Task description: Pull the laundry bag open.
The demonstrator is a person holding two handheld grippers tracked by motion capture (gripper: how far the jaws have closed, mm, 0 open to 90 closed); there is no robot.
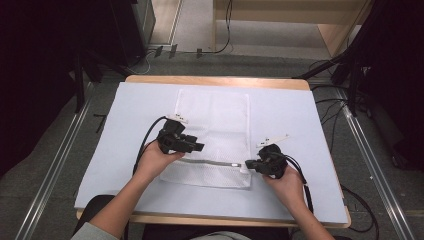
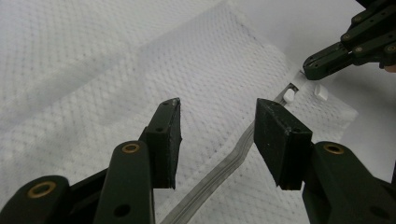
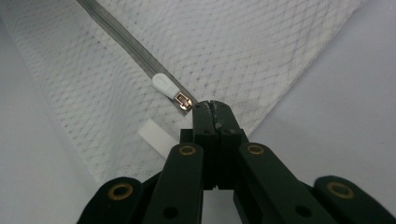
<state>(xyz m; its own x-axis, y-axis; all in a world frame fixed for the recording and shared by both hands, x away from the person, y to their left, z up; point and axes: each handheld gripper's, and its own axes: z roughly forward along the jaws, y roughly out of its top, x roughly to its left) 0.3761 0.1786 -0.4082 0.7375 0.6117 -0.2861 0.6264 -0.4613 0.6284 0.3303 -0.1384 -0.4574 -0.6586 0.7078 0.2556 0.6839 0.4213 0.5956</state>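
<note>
High view is showing the left gripper (image 1: 196, 146) hovering spread at frame centre over the mesh bag (image 1: 212, 120), while the right gripper (image 1: 248, 163), pressed together, is pinching fabric beside the zipper pull (image 3: 164, 85) at lower right.

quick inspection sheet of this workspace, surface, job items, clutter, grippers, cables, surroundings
surface: pale blue mat over a wooden table
job's things: white mesh zip bag lying flat; zipper runs along its near end, white pull tab at the right end
clutter: nothing seen
grippers: left gripper open above the mesh, nothing between the jaws; right gripper shut at the bag's edge beside the zipper slider, thin fabric possibly pinched, cannot tell
cables: one black cable from the left gripper; more on the floor
surroundings: grey floor, metal rails, wooden furniture behind
</note>
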